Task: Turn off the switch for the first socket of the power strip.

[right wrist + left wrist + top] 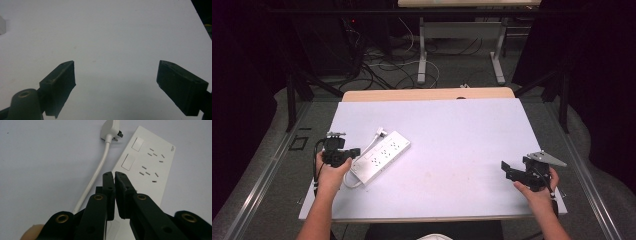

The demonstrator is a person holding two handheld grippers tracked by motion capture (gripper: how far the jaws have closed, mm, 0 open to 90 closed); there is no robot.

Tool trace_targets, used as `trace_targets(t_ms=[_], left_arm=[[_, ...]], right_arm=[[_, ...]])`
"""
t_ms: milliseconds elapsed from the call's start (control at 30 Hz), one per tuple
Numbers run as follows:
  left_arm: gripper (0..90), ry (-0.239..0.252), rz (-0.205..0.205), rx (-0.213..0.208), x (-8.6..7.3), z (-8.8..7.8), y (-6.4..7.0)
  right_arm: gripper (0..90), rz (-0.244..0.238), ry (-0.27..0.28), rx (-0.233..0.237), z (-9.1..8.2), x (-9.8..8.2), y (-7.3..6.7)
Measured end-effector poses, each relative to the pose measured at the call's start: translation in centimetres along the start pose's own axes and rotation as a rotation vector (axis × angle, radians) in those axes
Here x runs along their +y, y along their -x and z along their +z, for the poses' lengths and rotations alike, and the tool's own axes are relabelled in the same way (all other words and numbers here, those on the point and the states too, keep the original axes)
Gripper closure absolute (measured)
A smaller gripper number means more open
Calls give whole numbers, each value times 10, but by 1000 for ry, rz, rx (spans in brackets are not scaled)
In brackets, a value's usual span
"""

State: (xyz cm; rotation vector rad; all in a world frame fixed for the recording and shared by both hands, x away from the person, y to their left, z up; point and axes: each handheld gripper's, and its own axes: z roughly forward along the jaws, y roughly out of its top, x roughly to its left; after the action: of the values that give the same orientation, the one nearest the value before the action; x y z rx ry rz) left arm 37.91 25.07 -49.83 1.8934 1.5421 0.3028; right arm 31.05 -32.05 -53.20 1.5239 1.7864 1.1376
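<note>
A white power strip (381, 157) lies at an angle on the left part of the pale table (452, 130), its cord (368, 148) running along its far-left side and ending in a white plug (380, 131) that rests loose on the table near the strip's far end. The plug sits beside the strip and well clear of any socket, so if the work is to seat that plug (a fair guess from where the left hand is aimed), none of it looks done yet: nothing is lifted, nothing is held. The left gripper (354, 152) is at the strip's near-left edge, and in the left gripper view its jaws are pressed almost together, a thin slit between them, with nothing caught there; they hang over the strip's near end, between the cord (96, 176) and the strip's face (147, 170), and whether the tips actually touch the casing cannot be told. In that view the plug (110, 130) lies ahead with its prongs pointing toward the strip. The right gripper (507, 170) waits over bare table at the near right corner, well apart from the strip, jaws spread wide and empty, as the right gripper view confirms. What remains, by this reading, is everything that matters: spreading the left jaws, taking hold of the plug or cord, and steadying the strip, for which the right hand would need to cross over.
</note>
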Motion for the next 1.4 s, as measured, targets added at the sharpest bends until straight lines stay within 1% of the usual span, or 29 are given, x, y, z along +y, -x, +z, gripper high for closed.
trace_targets(t_ms=[67, 167, 200, 233, 300, 333, 367, 400, 433, 467, 533, 567, 600, 633, 667, 700, 733, 800, 833, 867, 933, 1000, 1033, 1167, 1200, 1233, 1300, 1400], left_arm=[[877, -7, 14, 1, 1, 3, 2], [883, -1, 15, -2, 1, 7, 5], [884, 4, 11, 0, 1, 9, 5], [885, -6, 14, -4, 2, 10, 6], [888, 3, 13, -2, 3, 14, 7], [891, -5, 16, -4, 3, 15, 8], [892, 1, 14, -6, 4, 18, 8], [892, -8, 16, -3, 4, 18, 8], [895, 2, 7, -6, 4, 21, 8], [895, -2, 4, -8, 5, 22, 8], [896, -14, 4, -7, 5, 25, 8], [897, -1, 2, -1, 5, 28, 9], [897, -16, 3, -4, 6, 28, 9], [897, -17, 2, -7, 6, 29, 9], [897, -1, -1, 0, 5, 31, 10], [897, -12, 2, -2, 5, 31, 10], [897, -12, 7, -4, 6, 33, 10], [897, -13, 7, 5, 5, 35, 11], [897, -27, 10, 1, 6, 35, 10], [897, -25, 9, 2, 5, 37, 10], [897, -35, 9, 0, 5, 38, 10], [897, -24, 4, 7, 5, 40, 11], [897, -35, 7, 5, 5, 40, 11], [896, -36, 11, 14, 5, 42, 11], [896, -39, 14, 14, 4, 43, 11], [896, -38, 13, 12, 4, 43, 11], [896, -33, 14, 15, 4, 44, 11], [897, -31, 18, 17, 4, 44, 11]], right_arm=[[149, 1, 0, 1, 0, 0, 0], [149, 1, -1, 1, 0, 0, 0], [149, 1, -10, -4, 0, 0, 0], [149, 2, -12, -3, 0, 0, 0], [149, 5, -6, 0, 1, -1, 0], [149, 2, -6, 1, 1, -1, 0], [150, 3, -6, 2, 2, -1, 0], [150, 3, -6, 2, 2, -1, 0], [150, 7, -7, 3, 2, -1, 0], [150, 15, -20, 2, 1, -1, 0], [150, 16, -21, 2, 2, -1, 0], [150, 16, -22, 3, 2, -1, 0], [150, 27, -25, 5, 2, -1, -1], [150, 14, -15, 6, 3, -1, 0], [150, 26, -19, 6, 3, -1, -1], [150, 25, -14, 2, 3, -2, -1], [150, 19, -18, 10, 3, -2, 0], [150, 21, -26, 9, 3, -2, 0], [151, 25, -22, 9, 4, -2, -1], [150, 24, -22, 10, 4, -2, -1], [150, 23, -31, 9, 3, -2, -1], [151, 25, -33, 10, 4, -2, 0], [151, 27, -26, 14, 4, -2, 0], [151, 27, -26, 14, 5, -2, 0], [151, 28, -24, 12, 5, -3, 0], [151, 30, 0, 5, 7, -3, 0], [151, 27, -21, 12, 6, -3, 0], [151, 31, -31, 19, 5, -3, 0]])
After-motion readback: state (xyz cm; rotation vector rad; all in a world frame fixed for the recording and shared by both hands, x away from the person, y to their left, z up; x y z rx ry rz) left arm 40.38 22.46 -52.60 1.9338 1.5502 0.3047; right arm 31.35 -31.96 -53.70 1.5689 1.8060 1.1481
